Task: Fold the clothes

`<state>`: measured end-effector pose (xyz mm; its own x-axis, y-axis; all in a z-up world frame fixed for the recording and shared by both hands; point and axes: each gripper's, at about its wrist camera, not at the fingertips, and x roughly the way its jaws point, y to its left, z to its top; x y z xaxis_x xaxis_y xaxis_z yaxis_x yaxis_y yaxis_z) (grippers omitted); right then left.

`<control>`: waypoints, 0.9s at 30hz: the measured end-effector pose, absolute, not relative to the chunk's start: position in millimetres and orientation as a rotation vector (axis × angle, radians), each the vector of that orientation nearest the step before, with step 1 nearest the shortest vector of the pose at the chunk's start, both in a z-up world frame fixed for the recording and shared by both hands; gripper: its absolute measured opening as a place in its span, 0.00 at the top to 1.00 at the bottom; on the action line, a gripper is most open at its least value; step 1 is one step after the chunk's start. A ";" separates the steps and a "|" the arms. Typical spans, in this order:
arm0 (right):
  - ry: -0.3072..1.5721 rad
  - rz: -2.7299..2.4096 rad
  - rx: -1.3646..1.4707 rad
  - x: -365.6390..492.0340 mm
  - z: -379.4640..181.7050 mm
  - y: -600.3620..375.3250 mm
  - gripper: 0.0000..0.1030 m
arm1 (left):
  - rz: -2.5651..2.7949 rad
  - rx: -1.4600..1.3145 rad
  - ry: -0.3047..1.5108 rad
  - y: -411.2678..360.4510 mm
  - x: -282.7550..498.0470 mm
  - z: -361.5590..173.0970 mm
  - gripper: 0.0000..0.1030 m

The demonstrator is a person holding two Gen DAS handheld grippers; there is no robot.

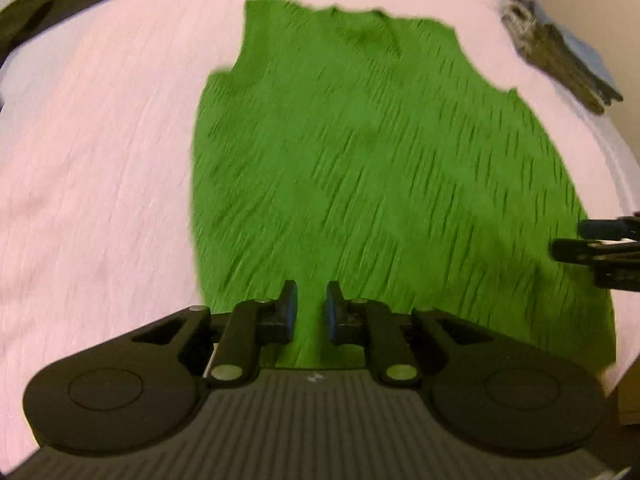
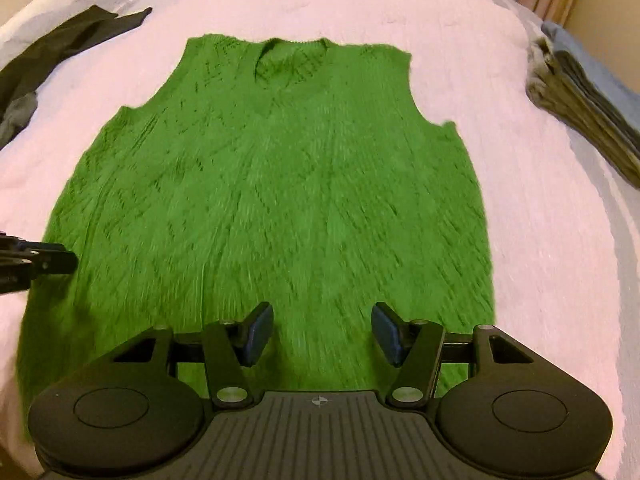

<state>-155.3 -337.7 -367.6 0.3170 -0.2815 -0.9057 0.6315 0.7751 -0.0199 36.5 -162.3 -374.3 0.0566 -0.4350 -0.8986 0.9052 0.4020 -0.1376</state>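
Note:
A green knitted sleeveless vest (image 2: 280, 184) lies flat, neck away from me, on a pink bedspread (image 2: 540, 240); it also shows in the left wrist view (image 1: 360, 168). My left gripper (image 1: 312, 310) hovers over the vest's hem near its left side, jaws narrowly apart and empty; it shows at the left edge of the right wrist view (image 2: 60, 260). My right gripper (image 2: 322, 334) is wide open and empty above the hem's middle; it shows at the right edge of the left wrist view (image 1: 576, 240).
A dark garment (image 2: 60, 44) lies at the far left of the bed. A stack of folded olive, grey and blue clothes (image 2: 588, 108) sits at the right edge. The pink bedspread (image 1: 100, 160) spreads wide on the vest's left.

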 end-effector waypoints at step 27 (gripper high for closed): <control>1.189 -0.368 0.399 -347.2 -229.9 -314.4 0.07 | -0.655 0.519 1.133 -87.8 -141.8 -249.1 0.73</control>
<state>-347.2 -314.4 -229.9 0.3296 -0.0667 -0.9418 0.4769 0.8727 0.1050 -141.8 -87.8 -249.1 0.2758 -0.2104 -0.9379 0.7076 0.7049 0.0500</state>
